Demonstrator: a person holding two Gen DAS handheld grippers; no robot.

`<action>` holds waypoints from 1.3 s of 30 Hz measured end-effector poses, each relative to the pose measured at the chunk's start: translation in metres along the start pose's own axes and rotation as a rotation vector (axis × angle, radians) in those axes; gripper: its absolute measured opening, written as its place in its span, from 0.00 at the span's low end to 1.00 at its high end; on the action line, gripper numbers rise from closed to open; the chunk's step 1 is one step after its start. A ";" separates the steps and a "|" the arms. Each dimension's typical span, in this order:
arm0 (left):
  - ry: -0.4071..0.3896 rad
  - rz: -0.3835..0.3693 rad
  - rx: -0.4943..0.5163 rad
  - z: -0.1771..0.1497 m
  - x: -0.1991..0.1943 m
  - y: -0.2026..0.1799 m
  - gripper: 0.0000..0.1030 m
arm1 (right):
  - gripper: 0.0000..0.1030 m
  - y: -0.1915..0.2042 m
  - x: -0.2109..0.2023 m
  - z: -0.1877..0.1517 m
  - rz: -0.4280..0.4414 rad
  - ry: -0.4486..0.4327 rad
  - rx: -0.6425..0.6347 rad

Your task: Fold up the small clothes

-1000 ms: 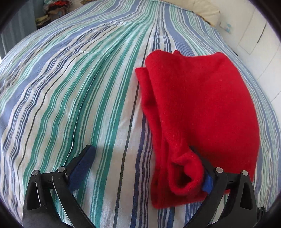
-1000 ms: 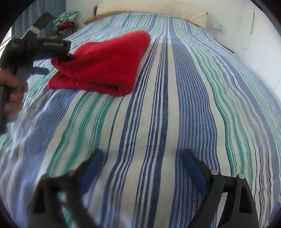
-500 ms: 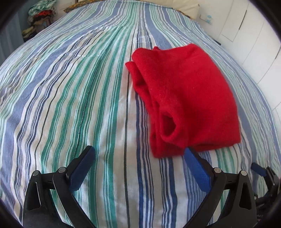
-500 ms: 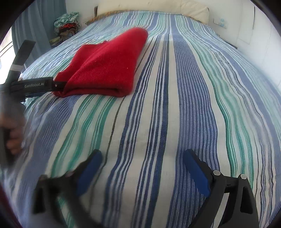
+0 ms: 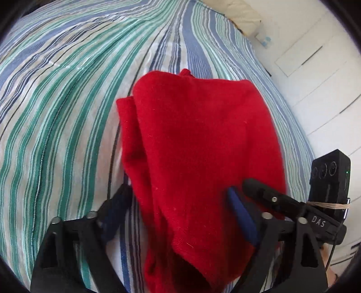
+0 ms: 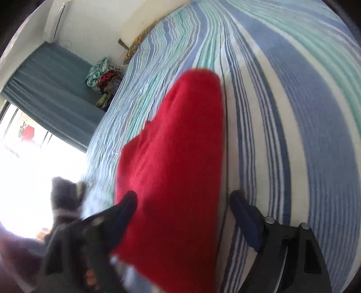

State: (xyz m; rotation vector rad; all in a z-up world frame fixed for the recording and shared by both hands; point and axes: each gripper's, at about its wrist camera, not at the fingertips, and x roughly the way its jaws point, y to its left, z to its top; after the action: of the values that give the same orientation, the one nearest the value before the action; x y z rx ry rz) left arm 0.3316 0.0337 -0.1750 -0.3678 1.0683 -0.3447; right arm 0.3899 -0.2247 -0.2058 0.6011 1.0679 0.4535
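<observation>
A folded red garment (image 5: 203, 146) lies on the striped bed (image 5: 67, 101). My left gripper (image 5: 178, 202) straddles its near end; the jaws are closing, the left finger sits at the garment's edge and the right blue pad (image 5: 241, 214) rests against the cloth, which is not visibly pinched. In the right wrist view the red garment (image 6: 176, 157) runs between the fingers of my right gripper (image 6: 182, 205), whose jaws are also closing. Its left finger overlaps the cloth, and a strip of sheet shows before the right pad (image 6: 246, 223). The right gripper's body (image 5: 315, 220) shows beside the left one.
A pillow (image 5: 243, 13) lies at the head of the bed, with white cupboard doors (image 5: 315, 67) to the right. A pile of clothes (image 6: 103, 78), a blue curtain (image 6: 45, 90) and a bright window (image 6: 22, 180) are off the bed's left side.
Both grippers have moved in onto the red garment. The left jaws have narrowed around its near end. The right gripper has swung left and rolled, so the garment now lies between its fingers.
</observation>
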 end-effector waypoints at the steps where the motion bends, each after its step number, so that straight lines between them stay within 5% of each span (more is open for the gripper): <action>1: 0.029 -0.026 0.004 -0.001 0.002 -0.003 0.32 | 0.45 0.005 0.011 -0.007 -0.017 0.007 -0.032; 6: -0.072 -0.064 0.046 0.016 -0.048 -0.023 0.22 | 0.33 0.048 -0.004 -0.013 -0.114 -0.084 -0.165; 12: -0.157 -0.084 0.129 0.029 -0.119 -0.048 0.23 | 0.33 0.119 -0.062 0.010 -0.080 -0.192 -0.275; 14: -0.136 -0.065 0.129 0.025 -0.119 -0.044 0.26 | 0.33 0.132 -0.072 0.013 -0.067 -0.201 -0.285; 17: -0.065 0.057 0.103 0.008 -0.092 -0.022 0.53 | 0.42 0.128 -0.065 0.004 -0.078 -0.167 -0.240; 19: -0.032 0.189 0.123 -0.018 -0.087 -0.007 0.53 | 0.72 0.109 -0.050 -0.012 -0.128 -0.092 -0.184; 21: -0.053 0.248 0.166 -0.052 -0.103 0.001 0.56 | 0.74 0.091 -0.050 -0.038 -0.198 -0.060 -0.150; 25: -0.125 0.354 0.240 -0.111 -0.149 -0.013 0.90 | 0.81 0.083 -0.085 -0.100 -0.325 -0.089 -0.224; 27: -0.180 0.428 0.290 -0.135 -0.170 -0.030 0.97 | 0.84 0.087 -0.105 -0.130 -0.369 -0.092 -0.247; 34: -0.218 0.608 0.299 -0.192 -0.221 -0.074 0.98 | 0.97 0.126 -0.172 -0.215 -0.458 -0.099 -0.255; 39: -0.133 0.556 0.296 -0.205 -0.235 -0.082 0.98 | 0.99 0.160 -0.188 -0.247 -0.515 -0.074 -0.322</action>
State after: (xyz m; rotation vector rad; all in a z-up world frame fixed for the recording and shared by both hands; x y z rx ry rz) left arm 0.0375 0.0399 -0.0426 0.1731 0.9289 0.0223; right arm 0.0782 -0.1612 -0.0620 0.0476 1.0073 0.1430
